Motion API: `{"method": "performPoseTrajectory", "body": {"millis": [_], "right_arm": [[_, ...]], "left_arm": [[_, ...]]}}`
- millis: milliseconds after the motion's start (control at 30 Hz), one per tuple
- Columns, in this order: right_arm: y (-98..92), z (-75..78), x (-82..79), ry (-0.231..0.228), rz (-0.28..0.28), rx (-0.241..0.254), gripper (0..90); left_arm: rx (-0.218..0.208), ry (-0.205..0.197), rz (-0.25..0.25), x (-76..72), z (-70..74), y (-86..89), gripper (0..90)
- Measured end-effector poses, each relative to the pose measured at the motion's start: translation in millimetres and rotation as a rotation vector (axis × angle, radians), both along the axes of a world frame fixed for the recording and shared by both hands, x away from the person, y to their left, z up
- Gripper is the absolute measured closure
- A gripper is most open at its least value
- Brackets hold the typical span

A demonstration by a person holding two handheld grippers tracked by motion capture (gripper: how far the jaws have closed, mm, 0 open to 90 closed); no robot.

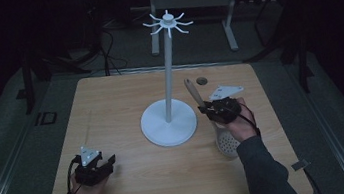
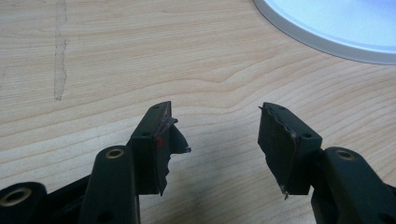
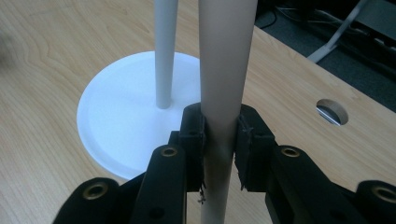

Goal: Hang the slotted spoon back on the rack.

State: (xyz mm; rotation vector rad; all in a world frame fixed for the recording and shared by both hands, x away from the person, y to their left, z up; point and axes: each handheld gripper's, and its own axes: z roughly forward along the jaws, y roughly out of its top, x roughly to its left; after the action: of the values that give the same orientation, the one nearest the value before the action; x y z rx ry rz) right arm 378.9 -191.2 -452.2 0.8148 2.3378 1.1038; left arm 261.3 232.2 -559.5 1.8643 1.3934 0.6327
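The right hand-held gripper [image 3: 219, 140] clenches the pale wooden handle [image 3: 224, 70] of a skimmer spoon, both pads pressed against it; the spoon's perforated white bowl [image 1: 227, 143] lies on the bench [image 1: 125, 98] just below that hand. Just to its left stands the white rack [image 1: 169, 122], with its round base, thin pole and hooked crown. Well apart, the left hand-held gripper [image 2: 217, 135] rests released, jaws spread over bare wood.

Left tool [image 2: 212, 140] low, jaws apart; right tool [image 3: 219, 140] clamped shut.
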Motion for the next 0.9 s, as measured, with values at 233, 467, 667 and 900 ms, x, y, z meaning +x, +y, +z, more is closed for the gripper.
{"method": "performPoseTrajectory", "body": {"millis": [233,467,667,900], "right_arm": [[0.3,7.1,-1.4,-0.019,-0.006,0.022,74.6],[1.4,14.9,-2.6,-0.04,-0.012,0.042,74.6],[3.3,20.3,-3.6,-0.057,-0.019,0.061,74.7],[8.6,23.8,-5.9,-0.076,-0.011,0.074,74.7]], "left_arm": [[0.0,-0.001,0.001,-0.3,0.1,-0.6,45.4],[0.003,-0.003,-0.001,-0.3,0.6,-1.4,45.5],[0.002,-0.006,-0.002,-0.1,1.1,-1.9,45.5],[0.002,-0.009,-0.002,0.5,1.6,-2.4,45.5]]}}
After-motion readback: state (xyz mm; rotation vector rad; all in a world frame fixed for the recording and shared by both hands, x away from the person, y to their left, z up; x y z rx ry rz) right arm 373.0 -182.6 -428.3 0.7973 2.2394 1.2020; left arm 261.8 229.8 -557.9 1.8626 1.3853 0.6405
